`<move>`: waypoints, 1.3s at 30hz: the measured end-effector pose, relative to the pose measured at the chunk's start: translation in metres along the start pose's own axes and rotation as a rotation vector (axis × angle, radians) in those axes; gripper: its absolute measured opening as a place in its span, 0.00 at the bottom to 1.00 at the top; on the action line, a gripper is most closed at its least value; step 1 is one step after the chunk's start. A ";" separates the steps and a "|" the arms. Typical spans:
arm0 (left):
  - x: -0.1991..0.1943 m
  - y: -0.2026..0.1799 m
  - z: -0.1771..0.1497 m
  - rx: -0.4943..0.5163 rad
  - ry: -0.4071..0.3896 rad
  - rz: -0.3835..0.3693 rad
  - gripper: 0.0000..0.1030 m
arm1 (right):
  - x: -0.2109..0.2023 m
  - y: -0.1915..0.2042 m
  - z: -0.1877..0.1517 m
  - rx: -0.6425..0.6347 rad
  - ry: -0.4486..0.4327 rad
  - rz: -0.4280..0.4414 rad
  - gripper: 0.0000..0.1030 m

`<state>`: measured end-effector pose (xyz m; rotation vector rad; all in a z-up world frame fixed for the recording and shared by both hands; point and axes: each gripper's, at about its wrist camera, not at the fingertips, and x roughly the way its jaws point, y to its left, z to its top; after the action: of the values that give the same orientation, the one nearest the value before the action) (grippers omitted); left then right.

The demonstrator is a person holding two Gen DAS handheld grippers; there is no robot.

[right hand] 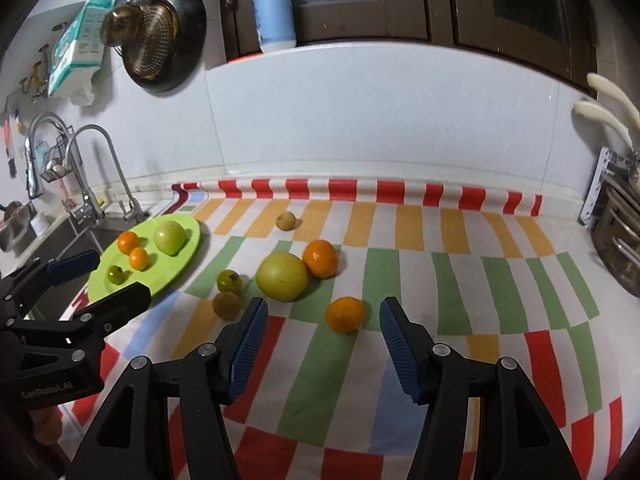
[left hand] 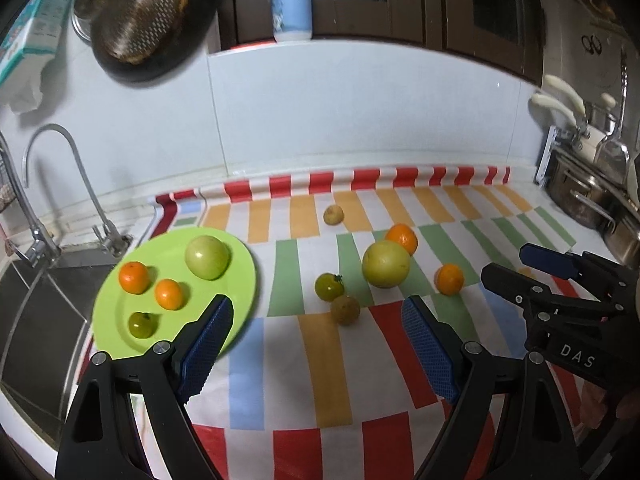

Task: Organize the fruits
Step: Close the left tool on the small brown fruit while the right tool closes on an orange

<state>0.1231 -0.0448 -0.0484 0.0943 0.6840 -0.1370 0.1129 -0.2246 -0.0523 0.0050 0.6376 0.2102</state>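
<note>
While open, right tool [right hand: 320,344] hovers just before orange [right hand: 344,314].

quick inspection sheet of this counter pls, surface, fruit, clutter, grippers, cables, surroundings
surface: striped cloth over the counter, lying flat
job's things: green plate holds four fruits, including a large green one; six lie loose on the cloth, including an orange
clutter: nothing seen among the fruit
grippers: left gripper open and empty; right gripper open and empty, orange just ahead
cables: nothing seen
surroundings: sink and faucet left, pots right, bottle on the ledge
</note>
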 end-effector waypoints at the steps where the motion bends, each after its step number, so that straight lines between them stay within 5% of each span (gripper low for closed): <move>1: 0.005 -0.001 0.000 0.003 0.012 -0.003 0.84 | 0.003 -0.001 -0.001 0.002 0.006 0.001 0.57; 13: 0.056 -0.010 -0.005 0.011 0.108 -0.046 0.72 | 0.051 -0.017 -0.006 0.024 0.103 0.024 0.57; 23: 0.087 -0.014 -0.006 -0.005 0.171 -0.085 0.48 | 0.081 -0.026 -0.009 0.052 0.161 0.029 0.56; 39: 0.105 -0.013 -0.006 -0.033 0.217 -0.117 0.27 | 0.102 -0.025 -0.008 0.042 0.193 0.042 0.35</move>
<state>0.1975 -0.0672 -0.1205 0.0381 0.9087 -0.2298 0.1925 -0.2292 -0.1207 0.0390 0.8350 0.2401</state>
